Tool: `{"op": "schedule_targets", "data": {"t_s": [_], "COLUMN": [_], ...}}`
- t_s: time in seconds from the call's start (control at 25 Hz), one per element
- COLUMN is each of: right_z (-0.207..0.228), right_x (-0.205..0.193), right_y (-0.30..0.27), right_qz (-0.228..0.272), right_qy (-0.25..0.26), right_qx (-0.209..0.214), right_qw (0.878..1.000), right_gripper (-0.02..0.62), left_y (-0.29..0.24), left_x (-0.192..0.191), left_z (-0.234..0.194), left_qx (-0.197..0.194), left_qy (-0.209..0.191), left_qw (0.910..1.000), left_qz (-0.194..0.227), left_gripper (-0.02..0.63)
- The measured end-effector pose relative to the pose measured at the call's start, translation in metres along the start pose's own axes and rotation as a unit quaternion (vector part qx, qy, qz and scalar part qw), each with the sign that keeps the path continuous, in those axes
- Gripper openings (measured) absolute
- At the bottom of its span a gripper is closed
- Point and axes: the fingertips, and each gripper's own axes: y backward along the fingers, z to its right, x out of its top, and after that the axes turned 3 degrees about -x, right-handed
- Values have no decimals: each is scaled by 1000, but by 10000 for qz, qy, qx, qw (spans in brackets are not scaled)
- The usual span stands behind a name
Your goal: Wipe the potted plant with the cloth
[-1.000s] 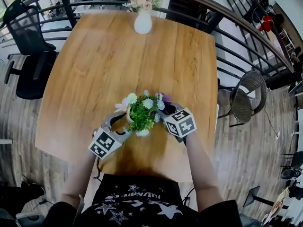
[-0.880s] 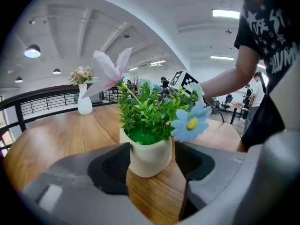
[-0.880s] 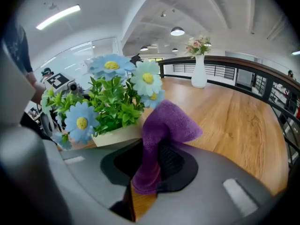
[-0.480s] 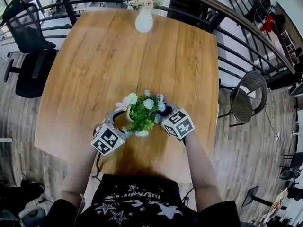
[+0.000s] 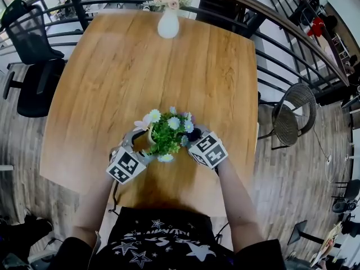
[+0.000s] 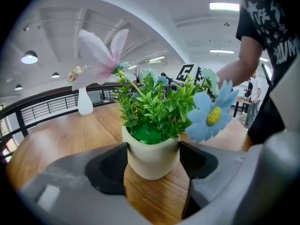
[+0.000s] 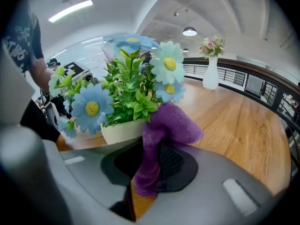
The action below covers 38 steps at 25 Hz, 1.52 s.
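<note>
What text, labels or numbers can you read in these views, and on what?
No text reads cleanly.
Person's shirt: white lettering among stars, blurred and cut off, unreadable.
Marker cube on the left hand-held gripper: square code pattern, no letters.
Marker cube on the right hand-held gripper: same, no letters.
On the pot, purple cloth and white vase: no print shows.

Potted plant (image 5: pixel 166 135) stands on the table (image 5: pixel 140 66) between left claw (image 6: pixel 152 146) and right claw (image 7: pixel 154 163).
</note>
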Motion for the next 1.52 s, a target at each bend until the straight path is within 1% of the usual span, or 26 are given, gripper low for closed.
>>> {"op": "schedule_targets", "data": {"t_s": [0.08,0.32,0.52,0.76,1.04,1.24,1.4,1.52], "right_z": [-4,-26,-42,-60,-73,-81,-80,-81], "right_x": [-1,-10,-14,-22,-24,-26,-27,-28], "right_y": [1,7,9,14,16,19,21,25], "right_qz": [23,95,162,247,382,451,436,435], "right_qy": [-34,-169,-299,-449,-677,-797,-826,-828], "right_qx": [-2,112,134,191,298,371,332,293], "right_qw": [10000,9997,9993,9985,9965,9951,9951,9952], "right_gripper": [83,83,83,83,83,83,83,83], "left_y": [0,-1,-1,-3,-6,-8,-10,-11], "left_x": [4,4,2,3,5,4,2,6], "left_z": [-1,-1,-2,3,3,6,10,13], "left_qx": [20,146,212,488,794,1000,1187,1315], "left_qy": [-27,80,139,358,561,775,1026,1092], "left_qw": [10000,9998,9997,9982,9953,9919,9876,9852], "left_qz": [22,63,3,-27,24,-62,-99,-111], "left_gripper": [360,360,359,359,359,359,359,359]}}
